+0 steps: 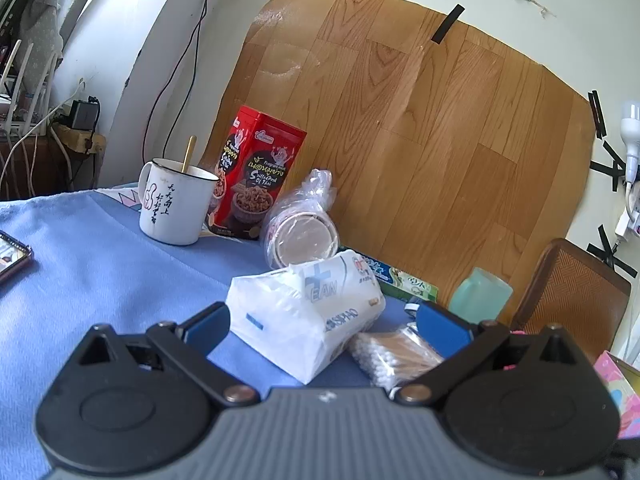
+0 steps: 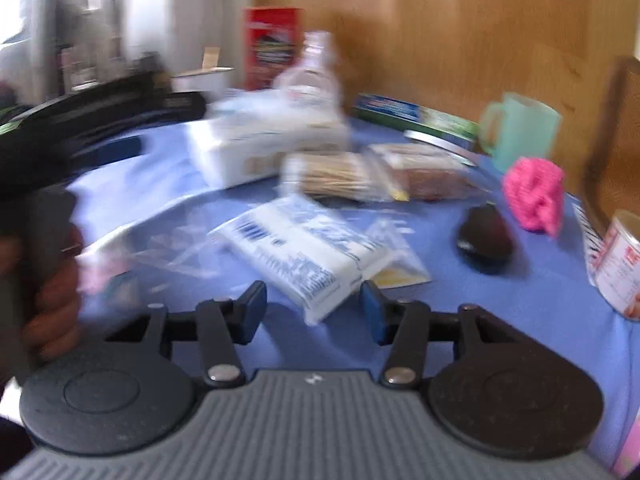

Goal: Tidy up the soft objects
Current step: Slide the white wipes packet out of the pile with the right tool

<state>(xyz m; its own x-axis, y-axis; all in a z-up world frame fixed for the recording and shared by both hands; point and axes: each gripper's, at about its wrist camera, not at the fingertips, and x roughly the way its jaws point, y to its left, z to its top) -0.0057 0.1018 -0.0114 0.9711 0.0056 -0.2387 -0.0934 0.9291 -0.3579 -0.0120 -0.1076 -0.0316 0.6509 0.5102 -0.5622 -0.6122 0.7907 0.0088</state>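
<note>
Cataloguing from the left wrist view first: we find the left gripper (image 1: 324, 324) with its blue pads spread wide, holding nothing, a white tissue pack (image 1: 308, 316) lying on the blue tablecloth (image 1: 100, 264) between and just ahead of them. Touching the pack's right side lies a bag of cotton swabs (image 1: 392, 354), partly behind the right pad. Behind the pack we list a plastic-wrapped stack of paper cups (image 1: 300, 226) on its side, a red snack tin (image 1: 256, 184), a white enamel mug (image 1: 176, 204) with a gold stick in it, a green and blue flat box (image 1: 400, 280) and a pale green cup (image 1: 480, 294). A phone (image 1: 12, 260) sits at the left edge, and a wood-grain sheet (image 1: 420, 140) is taped to the wall.

Only the right wrist view, which is motion-blurred, shows us the right gripper (image 2: 314, 308), its jaws moderately apart and empty, with a flat white packet printed in blue (image 2: 304, 248) lying just ahead of them. This view alone also gives us a pink scrunched soft item (image 2: 534, 194), a dark rounded object (image 2: 484, 236) we cannot identify, a printed can (image 2: 618, 264) at the right edge, clear plastic wrappers (image 2: 180, 248), and the person's left hand (image 2: 44, 292) gripping the other device's handle. The tissue pack (image 2: 264, 140) and swab bag (image 2: 332, 176) appear farther back here.
</note>
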